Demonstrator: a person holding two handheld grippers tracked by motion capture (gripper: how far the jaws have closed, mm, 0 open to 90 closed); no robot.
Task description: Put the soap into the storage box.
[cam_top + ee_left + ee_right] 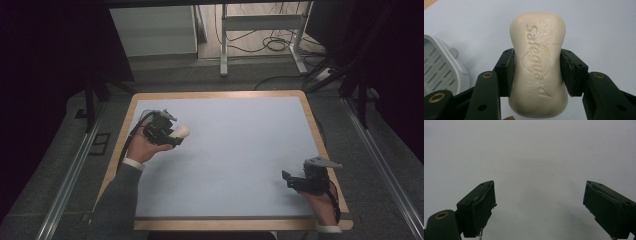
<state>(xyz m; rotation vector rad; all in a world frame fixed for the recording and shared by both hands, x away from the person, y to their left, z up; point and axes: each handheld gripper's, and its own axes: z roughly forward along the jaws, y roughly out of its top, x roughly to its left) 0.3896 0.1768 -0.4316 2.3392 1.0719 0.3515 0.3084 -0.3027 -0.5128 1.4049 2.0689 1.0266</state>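
A cream bar of soap [539, 67] stamped "Safeguard" sits lengthwise between the jaws of my left gripper [537, 72], which is shut on its narrow waist. From above, the soap [181, 131] pokes out to the right of the left gripper [174, 136], held just above the left side of the blue mat [235, 150]. A grey slotted soap dish [441, 67] lies on the mat to the left of the soap in the left gripper view. My right gripper [290, 181] stands open near the mat's front right, its jaws [539, 200] wide apart over bare mat.
The mat lies on a table with a wooden rim [215, 94]. Beyond the far edge stand a white metal frame [260, 22] and loose cables [277, 44] on the floor. Metal rails [70, 180] run along both sides of the table.
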